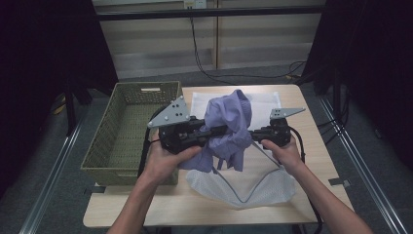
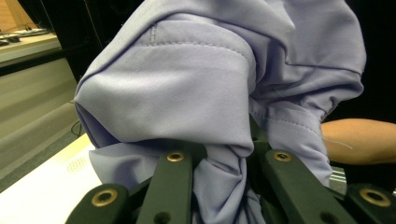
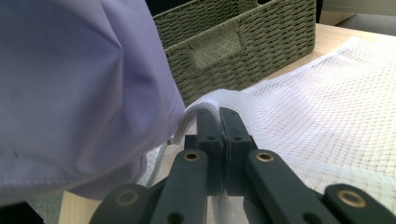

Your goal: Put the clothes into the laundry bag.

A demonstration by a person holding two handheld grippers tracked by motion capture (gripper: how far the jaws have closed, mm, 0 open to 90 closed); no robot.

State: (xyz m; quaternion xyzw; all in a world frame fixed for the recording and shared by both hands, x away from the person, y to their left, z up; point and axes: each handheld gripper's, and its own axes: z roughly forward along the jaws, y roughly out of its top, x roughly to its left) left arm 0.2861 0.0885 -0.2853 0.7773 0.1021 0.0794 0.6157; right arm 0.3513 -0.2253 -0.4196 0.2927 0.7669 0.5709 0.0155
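A lavender garment (image 1: 229,124) hangs bunched above the table between my two hands. My left gripper (image 1: 216,130) is shut on it; in the left gripper view the lavender garment (image 2: 196,84) is gathered between the jaws of the left gripper (image 2: 223,161) and drapes over their tips. A white mesh bag (image 1: 260,187) lies on the table below. My right gripper (image 1: 254,134) is shut on its rim; in the right gripper view the right gripper (image 3: 219,116) pinches the folded edge of the white mesh bag (image 3: 327,107), with the lavender garment (image 3: 70,93) hanging close at the left.
A woven green basket (image 1: 100,158) stands at the table's left edge, and the same basket (image 3: 233,42) lies beyond the bag in the right gripper view. A white cloth (image 1: 265,102) lies flat at the back. Cables run over the floor behind the table (image 1: 316,151).
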